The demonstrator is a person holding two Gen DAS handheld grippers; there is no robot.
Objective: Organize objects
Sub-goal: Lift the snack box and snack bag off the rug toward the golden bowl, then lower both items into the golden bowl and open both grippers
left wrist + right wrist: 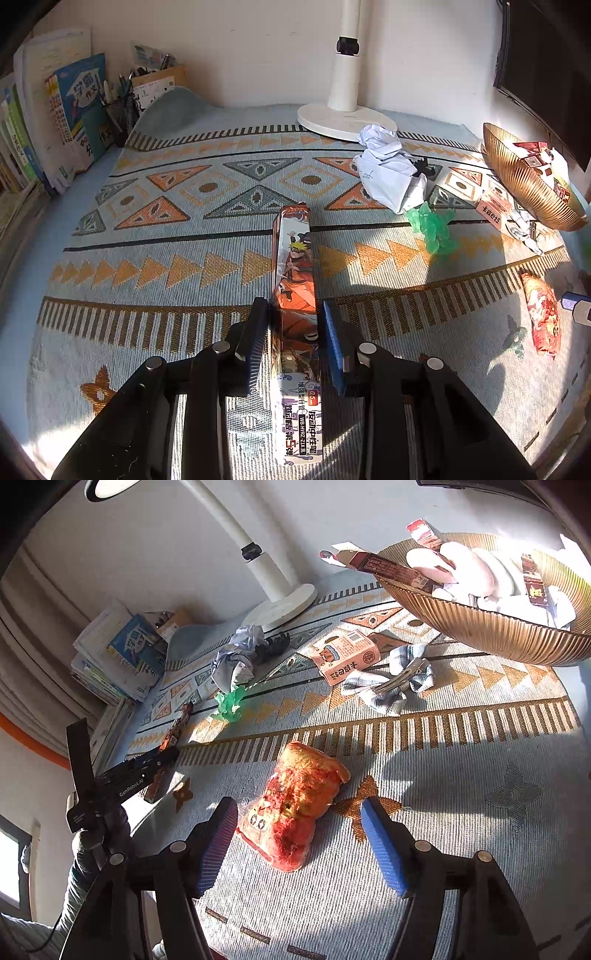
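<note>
— Status of left tongs [293, 314]?
— Closed on the long pen box [295, 295], which lies on the patterned mat [166, 221] near its front edge.
— Right tongs [299, 808]?
— Open, straddling the red snack packet [295, 808] without contact.

Inventory, counted by kind:

- Patterned cloth [207, 206] over the worktop: one.
- Long printed pen box [297, 295]: one.
- Red-orange snack packet [295, 808]: one.
- Pink carton [347, 655]: one, at 12 o'clock from the packet.
- Green plastic piece [231, 703]: one.
- Crumpled white paper [388, 170]: one wad.
- Black clip [275, 644]: one.
- Plaid bow with metal hair clip [393, 681]: one.
- Gold ribbed bowl [491, 627]: one, at 1 o'clock; its contents are too jumbled to count.
- White lamp [345, 88]: one.
- Mesh pen cup [122, 110]: one.
- Stack of books [55, 122]: one; number of volumes unclear.
- Claws: two, left claw [295, 325] and right claw [299, 827].
</note>
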